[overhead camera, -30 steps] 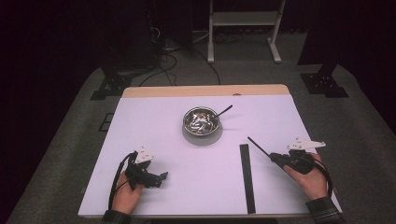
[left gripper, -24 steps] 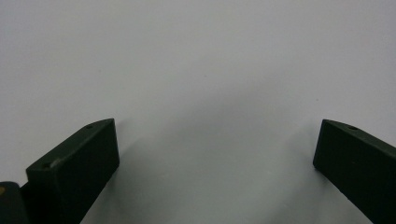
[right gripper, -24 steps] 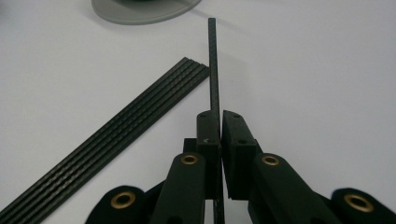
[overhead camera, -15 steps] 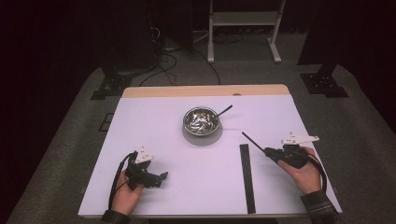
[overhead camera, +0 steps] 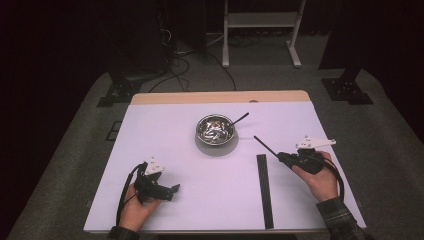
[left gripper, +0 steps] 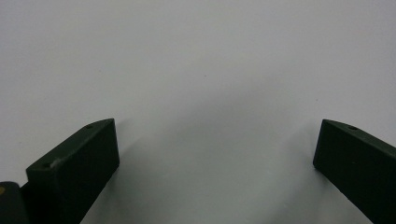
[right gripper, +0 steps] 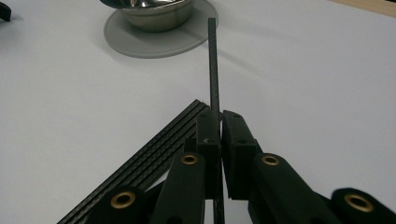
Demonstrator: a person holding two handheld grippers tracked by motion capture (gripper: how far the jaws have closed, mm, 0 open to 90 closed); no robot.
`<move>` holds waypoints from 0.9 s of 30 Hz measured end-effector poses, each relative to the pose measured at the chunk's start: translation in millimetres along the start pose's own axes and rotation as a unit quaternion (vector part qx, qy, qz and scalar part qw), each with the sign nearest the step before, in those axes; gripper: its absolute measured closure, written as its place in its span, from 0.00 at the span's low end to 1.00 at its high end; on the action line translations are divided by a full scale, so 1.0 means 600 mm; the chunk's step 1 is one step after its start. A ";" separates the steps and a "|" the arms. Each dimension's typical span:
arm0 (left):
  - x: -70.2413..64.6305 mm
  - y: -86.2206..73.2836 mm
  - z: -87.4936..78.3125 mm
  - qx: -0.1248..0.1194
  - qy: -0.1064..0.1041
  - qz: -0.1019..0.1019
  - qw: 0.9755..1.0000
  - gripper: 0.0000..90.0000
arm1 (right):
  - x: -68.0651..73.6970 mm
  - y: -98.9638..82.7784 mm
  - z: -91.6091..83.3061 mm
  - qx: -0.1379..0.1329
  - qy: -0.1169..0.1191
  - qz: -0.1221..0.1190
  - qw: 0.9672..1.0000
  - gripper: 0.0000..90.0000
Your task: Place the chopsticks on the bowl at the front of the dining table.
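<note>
My right gripper (overhead camera: pixel 283 157) (right gripper: pixel 219 121) is shut on a thin black rod (overhead camera: pixel 265 146) (right gripper: pixel 213 65), held above the table right of centre. The rod's free tip points toward a metal bowl (overhead camera: pixel 216 129) (right gripper: pixel 156 9) that stands on a round grey coaster (overhead camera: pixel 205 149) (right gripper: pixel 140 44). Below the held rod, a flat row of several black rods (overhead camera: pixel 265 192) (right gripper: pixel 149 158) lies on the white table. My left gripper (overhead camera: pixel 172 190) (left gripper: pixel 215 149) rests near the front left with its jaws wide apart and nothing between them.
The bowl holds small shiny pieces, and a dark stick (overhead camera: pixel 240 118) leans out over its right rim. The white table top (overhead camera: pixel 165 125) ends in a wooden strip (overhead camera: pixel 220 97) at the far edge. Stands and cables crowd the dark floor beyond.
My right gripper has carried the rod a little to the left and away from the person, closer to the bowl. The left gripper has stayed put.
</note>
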State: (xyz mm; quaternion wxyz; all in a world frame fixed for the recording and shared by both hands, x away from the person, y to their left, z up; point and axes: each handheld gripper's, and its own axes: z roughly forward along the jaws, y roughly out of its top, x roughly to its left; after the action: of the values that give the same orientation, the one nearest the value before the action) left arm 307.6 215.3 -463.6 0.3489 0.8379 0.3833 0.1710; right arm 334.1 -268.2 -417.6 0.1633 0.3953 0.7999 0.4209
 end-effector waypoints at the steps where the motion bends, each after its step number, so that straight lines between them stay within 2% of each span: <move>1: 0.000 0.000 0.000 0.000 0.000 0.000 1.000 0.00 | -0.001 0.001 0.001 -0.001 0.001 0.000 1.000 0.95; 27: 0.000 0.000 0.000 0.000 0.000 0.000 1.000 0.00 | 0.004 0.045 0.022 -0.018 0.017 -0.003 1.000 0.95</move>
State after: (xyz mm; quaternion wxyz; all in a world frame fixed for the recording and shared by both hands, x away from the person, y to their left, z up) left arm 307.6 215.2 -463.6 0.3485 0.8381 0.3833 0.1711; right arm 353.7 -250.3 -403.4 0.1575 0.3826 0.7962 0.4414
